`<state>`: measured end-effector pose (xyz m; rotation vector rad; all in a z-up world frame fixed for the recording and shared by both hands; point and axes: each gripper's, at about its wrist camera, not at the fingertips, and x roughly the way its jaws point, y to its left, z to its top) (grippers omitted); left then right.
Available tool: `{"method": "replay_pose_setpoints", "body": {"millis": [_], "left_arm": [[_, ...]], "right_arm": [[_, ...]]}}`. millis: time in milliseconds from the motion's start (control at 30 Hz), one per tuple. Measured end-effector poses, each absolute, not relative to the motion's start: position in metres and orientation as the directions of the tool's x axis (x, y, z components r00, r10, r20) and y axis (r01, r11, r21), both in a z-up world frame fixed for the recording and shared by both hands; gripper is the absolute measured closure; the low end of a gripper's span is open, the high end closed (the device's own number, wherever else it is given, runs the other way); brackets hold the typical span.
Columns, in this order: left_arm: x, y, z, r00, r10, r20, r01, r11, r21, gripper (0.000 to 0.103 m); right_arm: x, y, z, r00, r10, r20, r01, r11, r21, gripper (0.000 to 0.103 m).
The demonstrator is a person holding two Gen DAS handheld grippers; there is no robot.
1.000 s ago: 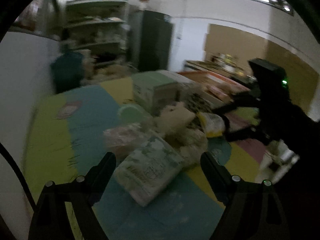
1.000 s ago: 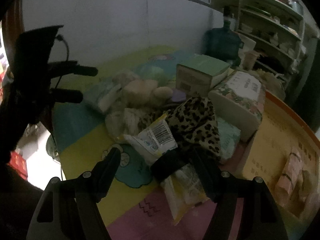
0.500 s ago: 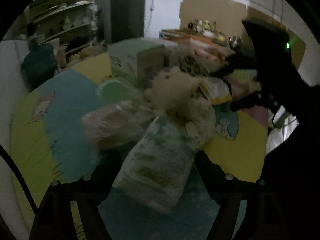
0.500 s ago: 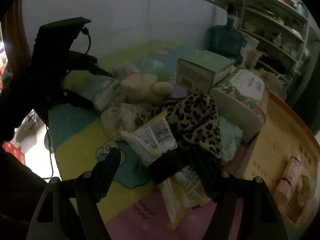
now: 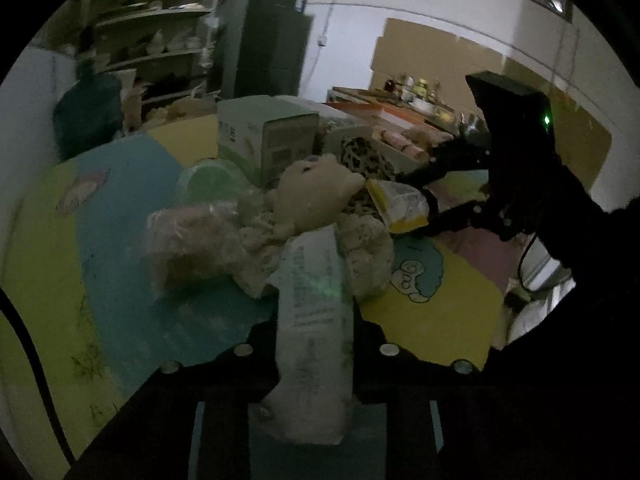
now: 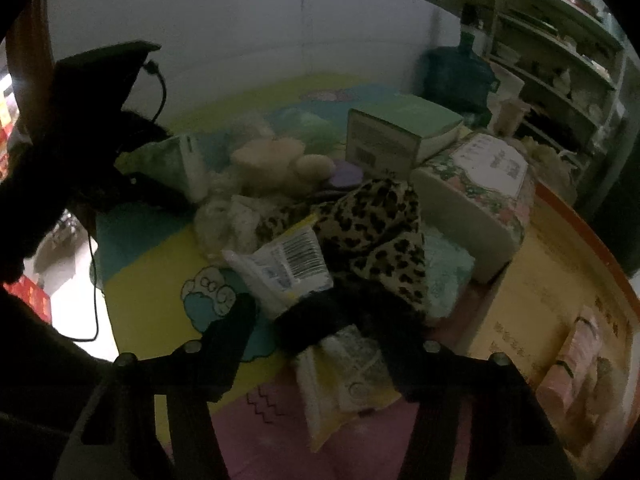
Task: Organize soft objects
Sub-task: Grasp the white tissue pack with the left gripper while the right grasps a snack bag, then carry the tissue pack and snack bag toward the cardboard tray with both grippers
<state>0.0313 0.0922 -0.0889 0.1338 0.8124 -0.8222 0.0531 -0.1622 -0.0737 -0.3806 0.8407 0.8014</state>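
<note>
My left gripper [image 5: 316, 344] is shut on a pale green soft tissue pack [image 5: 316, 320], squeezed narrow between its fingers; it also shows in the right wrist view [image 6: 180, 164]. Behind it lie a cream plush toy [image 5: 316, 196], a pink wrapped pack [image 5: 188, 240] and a lacy white bundle [image 5: 360, 248]. My right gripper [image 6: 324, 320] is open around a leopard-print cloth with black trim [image 6: 372, 232] and a yellow-white barcoded packet [image 6: 288, 264]. The right gripper shows in the left wrist view [image 5: 432, 208].
A green-topped box [image 6: 400, 128] and a floral tissue pack [image 6: 476, 184] stand behind the pile on the coloured foam mat [image 6: 152, 280]. An orange-edged cardboard box [image 6: 560, 300] with pink packs is at right. Shelves and a water jug [image 6: 456, 76] stand behind.
My left gripper moved forward onto the green tissue pack and closed on it, squeezing it narrow. The right gripper has stayed open around the leopard cloth and packet.
</note>
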Motion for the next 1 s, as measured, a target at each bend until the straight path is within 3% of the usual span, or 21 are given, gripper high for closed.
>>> {"method": "replay_pose_setpoints", "body": {"millis": [167, 367, 433, 733, 1000], "left_arm": [[0.022, 0.091, -0.086, 0.448, -0.593, -0.669, 0.642, 0.734, -0.221, 0.084], [0.006, 0.089, -0.077, 0.524, -0.569, -0.634, 0.562, 0.79, -0.244, 0.084], [0.001, 0.085, -0.072, 0.542, -0.562, -0.625, 0.554, 0.798, -0.238, 0.084], [-0.009, 0.06, -0.052, 0.607, -0.541, -0.581, 0.517, 0.825, -0.228, 0.084], [0.01, 0.047, -0.049, 0.674, -0.431, -0.6, 0.362, 0.901, -0.24, 0.084]], "right_arm": [[0.051, -0.154, -0.076, 0.412, 0.447, -0.794, -0.78, 0.623, -0.054, 0.046], [0.048, -0.148, -0.076, 0.416, 0.426, -0.803, -0.784, 0.616, -0.079, 0.056], [0.044, -0.148, -0.073, 0.409, 0.447, -0.796, -0.781, 0.622, -0.052, 0.062], [0.03, -0.166, -0.059, 0.459, 0.52, -0.72, -0.669, 0.736, 0.105, 0.062], [0.034, -0.193, -0.041, 0.578, 0.532, -0.618, -0.486, 0.833, 0.263, 0.062]]}}
